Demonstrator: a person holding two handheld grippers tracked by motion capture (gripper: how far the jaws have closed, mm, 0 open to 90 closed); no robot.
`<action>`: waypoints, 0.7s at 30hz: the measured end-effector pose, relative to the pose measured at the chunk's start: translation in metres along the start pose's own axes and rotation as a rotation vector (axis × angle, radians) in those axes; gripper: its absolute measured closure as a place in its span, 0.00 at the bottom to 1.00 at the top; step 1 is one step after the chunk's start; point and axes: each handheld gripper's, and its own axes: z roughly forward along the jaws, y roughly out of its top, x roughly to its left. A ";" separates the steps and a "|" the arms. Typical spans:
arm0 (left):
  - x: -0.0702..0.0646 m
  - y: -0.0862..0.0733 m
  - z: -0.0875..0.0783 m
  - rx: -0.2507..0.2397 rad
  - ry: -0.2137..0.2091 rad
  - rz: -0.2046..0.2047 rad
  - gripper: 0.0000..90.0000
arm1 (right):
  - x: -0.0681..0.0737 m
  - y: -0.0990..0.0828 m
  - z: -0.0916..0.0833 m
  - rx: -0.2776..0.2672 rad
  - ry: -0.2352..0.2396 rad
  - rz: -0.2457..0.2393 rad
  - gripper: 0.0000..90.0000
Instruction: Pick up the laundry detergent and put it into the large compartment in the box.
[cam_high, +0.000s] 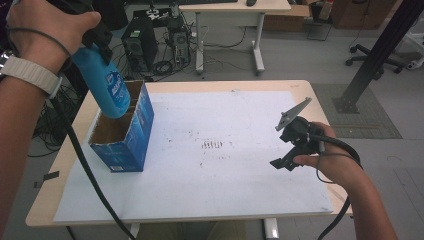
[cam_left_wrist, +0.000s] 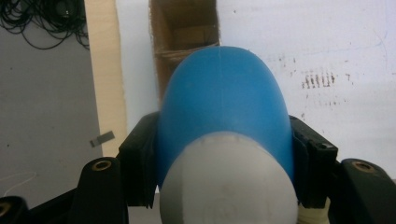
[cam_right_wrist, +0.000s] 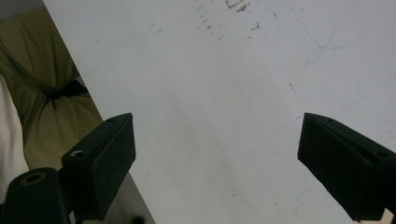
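While the left gripper (cam_high: 95, 42) clamps the blue bottle (cam_high: 104, 82) by its neck at upper left, over the divided cardboard box (cam_high: 125, 131), it looks smooth, rigid and slippery, best gripped below the cap, and the right gripper (cam_high: 290, 145) waits wide open at right.

Even, bright indoor light; soft shadows; slight blur; close-up views out of focus.

The open-topped blue cardboard box (cam_high: 124, 131) is standing at the left side of the white paper sheet (cam_high: 225, 175) that is covering the wooden counter (cam_high: 42, 200). The blue plastic bottle (cam_high: 103, 86) is hanging between the left gripper (cam_high: 95, 42) jaws, its lower end dipping into the box's far compartment. The right gripper (cam_high: 295, 142) is hovering over the sheet's right part, well apart.
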 end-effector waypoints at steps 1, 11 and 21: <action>0.001 0.000 0.000 0.000 0.003 -0.003 0.42 | 0.000 0.000 0.000 0.002 0.000 -0.001 0.13; 0.010 0.000 0.007 -0.001 0.010 -0.018 0.42 | 0.000 0.002 0.002 0.004 0.002 0.000 0.13; 0.014 0.000 0.020 0.011 0.019 -0.005 0.42 | 0.000 0.002 0.002 0.004 0.001 -0.005 0.13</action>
